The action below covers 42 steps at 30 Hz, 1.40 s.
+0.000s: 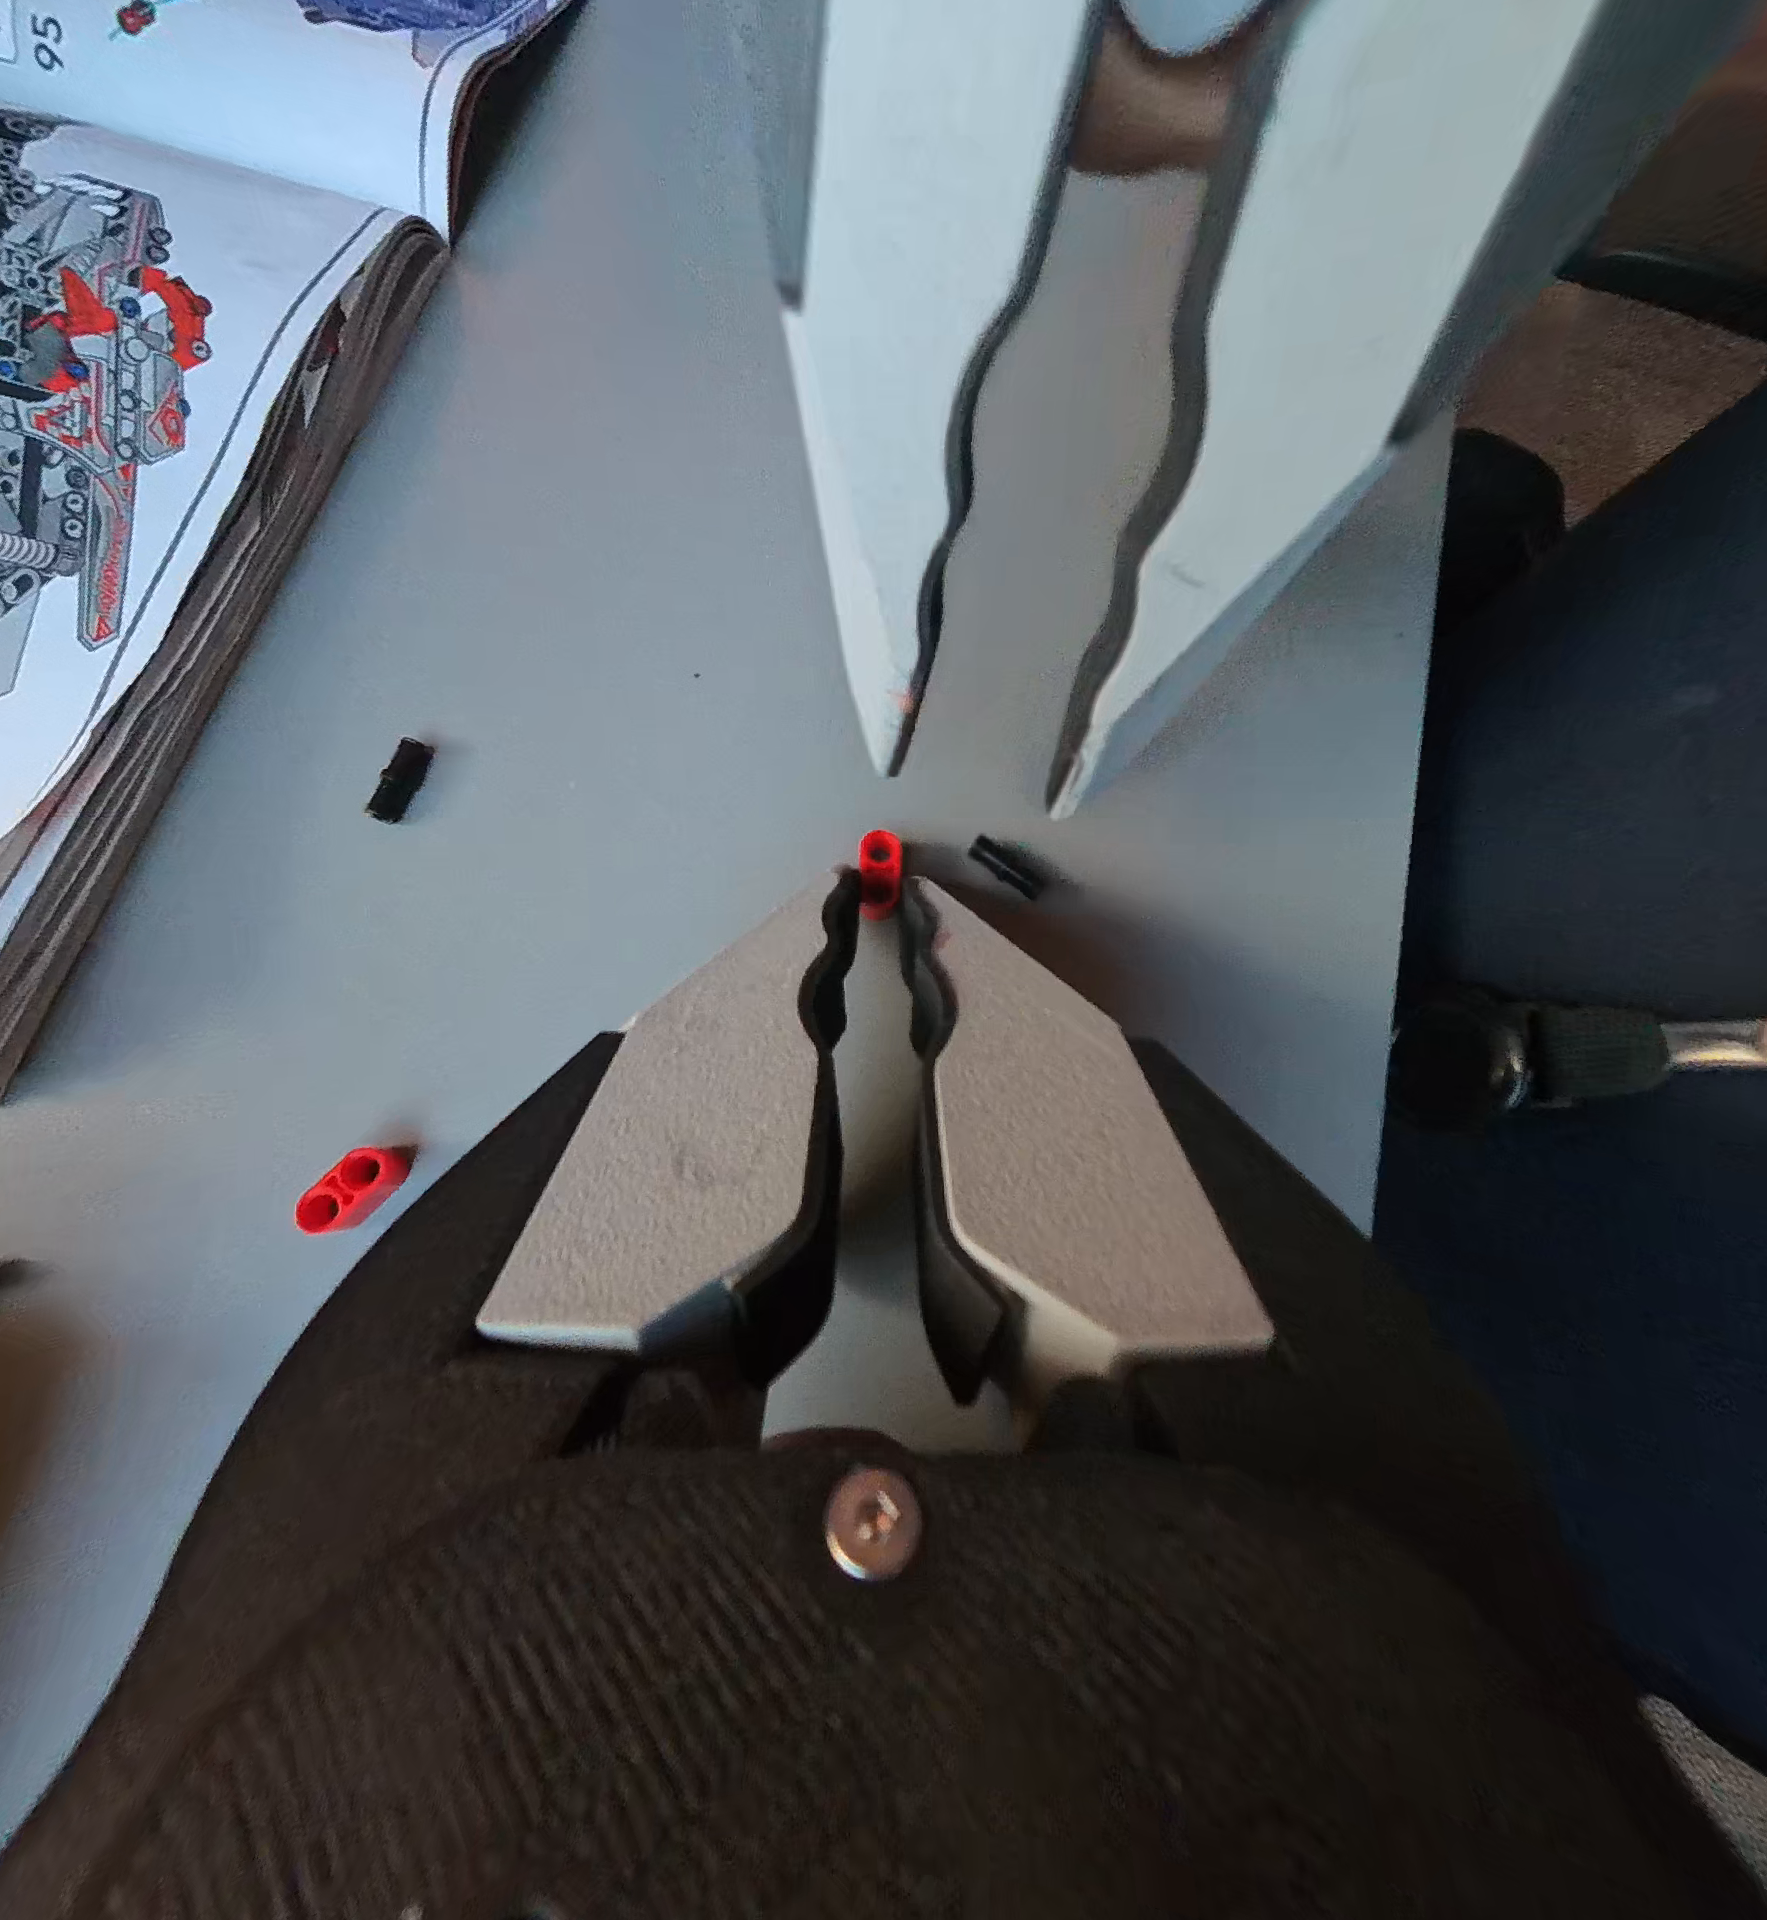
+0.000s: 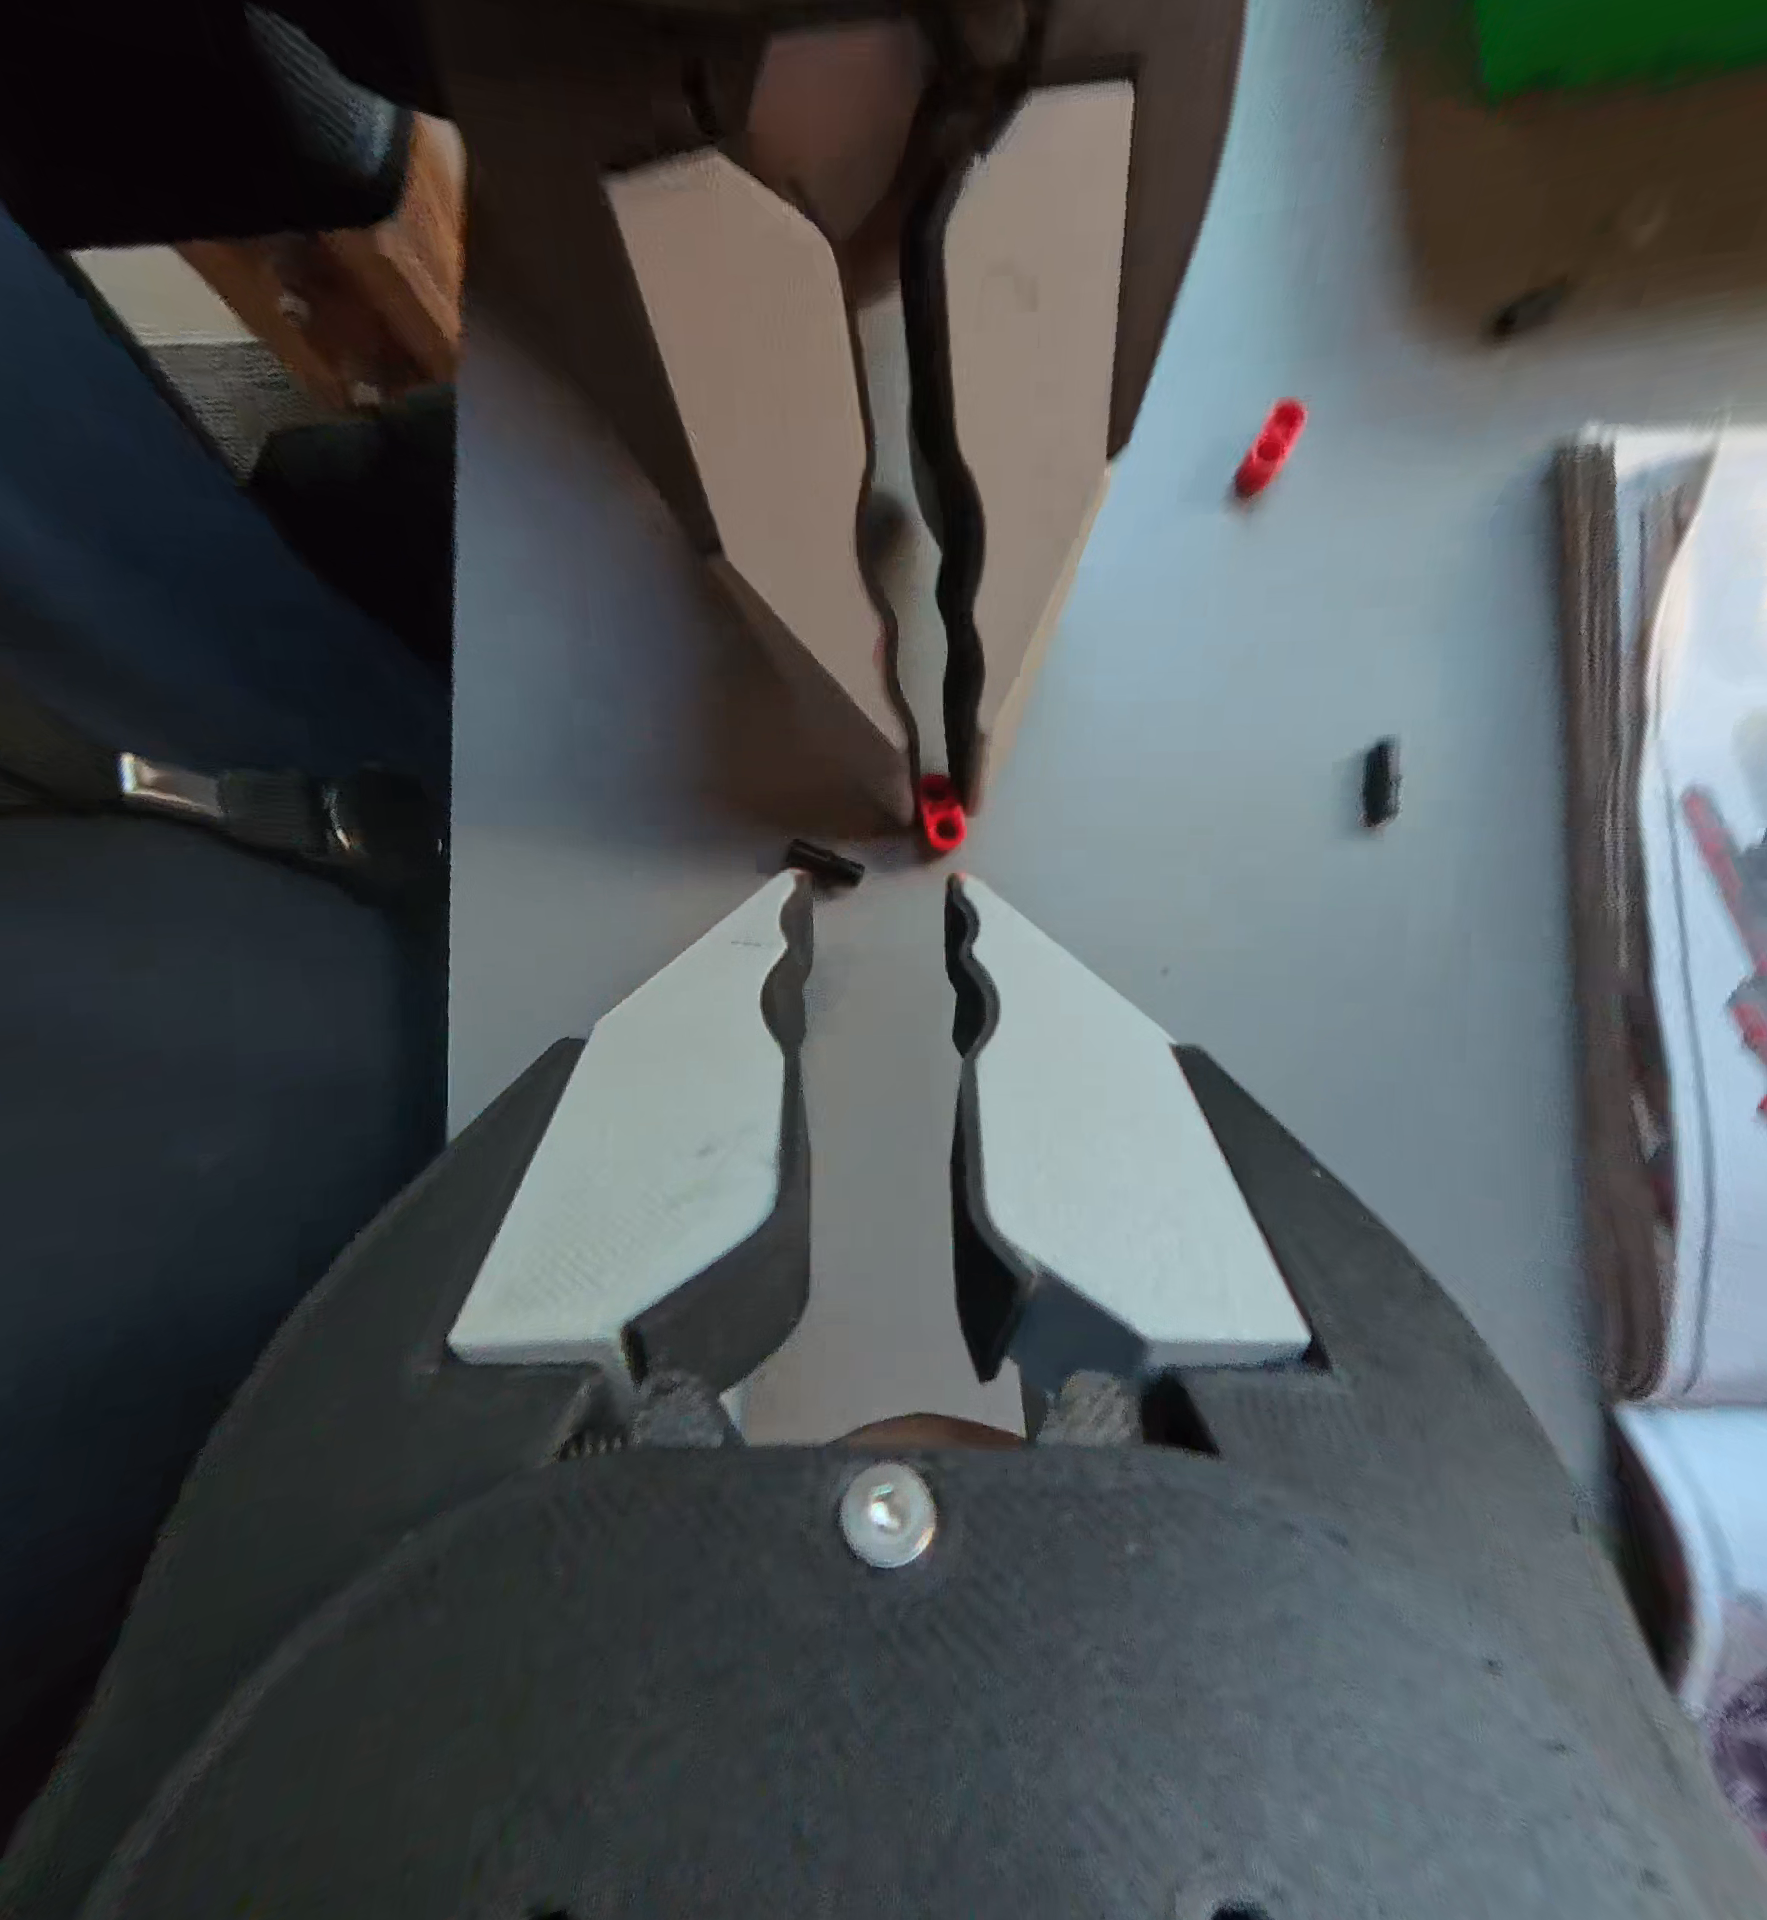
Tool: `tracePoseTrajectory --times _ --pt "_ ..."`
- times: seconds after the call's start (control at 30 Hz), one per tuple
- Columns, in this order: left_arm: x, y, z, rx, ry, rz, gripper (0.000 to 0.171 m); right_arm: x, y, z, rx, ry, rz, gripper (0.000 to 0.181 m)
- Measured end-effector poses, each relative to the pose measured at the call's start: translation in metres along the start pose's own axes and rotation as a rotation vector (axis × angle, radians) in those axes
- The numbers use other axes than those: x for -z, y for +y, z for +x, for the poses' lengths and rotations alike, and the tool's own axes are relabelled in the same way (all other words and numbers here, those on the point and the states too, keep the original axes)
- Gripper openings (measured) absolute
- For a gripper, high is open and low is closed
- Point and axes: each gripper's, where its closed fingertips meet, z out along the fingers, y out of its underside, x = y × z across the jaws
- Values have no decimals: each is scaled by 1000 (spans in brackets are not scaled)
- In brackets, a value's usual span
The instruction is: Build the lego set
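Between the left gripper's (image 1: 877, 883) clenched fingertips sits a small red two-hole piece (image 1: 879, 871); the right gripper (image 2: 879, 881) faces it, fingers spread, a black pin (image 2: 825, 862) just beyond one tip.

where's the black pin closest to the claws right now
The black pin lies on the table between both claws, just right of the red piece pinched in the left claw.
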Motion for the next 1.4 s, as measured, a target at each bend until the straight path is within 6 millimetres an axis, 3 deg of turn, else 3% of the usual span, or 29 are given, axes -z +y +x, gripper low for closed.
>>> tracePoseTrajectory --times 0.1,0.27,0.37,0.47,0.53,0.67,0.77,0.87,0.97,1.2,1.4 --pt "0 0 0 -2 -7 0 5 -1 5 -12 -38 15 28 19" --pt "1 0 6 -8 42 0 4 2 12 -13 282 14 -10 18" --pt "2 -1 6 -19 29 7 13 -3 17 -11 390 -33 -53 19" --pt "3 -1 5 -25 9 14 16 -5 18 -14 459 -74 -75 0" --pt "4 1 3 -2 3 9 24 -5 19 -15 479 -74 -77 0" --pt "16 0 9 47 -2 62 24 -4 20 -17 433 -58 -57 0" --pt "26 -12 28 30 1 116 19 -1 17 -15 345 -30 -27 0" --pt "21 -11 28 -39 -69 73 17 1 14 -14 297 -8 2 0" --pt "9 3 23 -42 -51 9 5 -1 19 -9 267 20 -20 0" --pt "2 3 21 -8 3 -20 15 -1 -3 -8 200 21 73 0" --pt "11 5 17 16 -23 -3 27 -5 -3 -7 210 26 54 0"
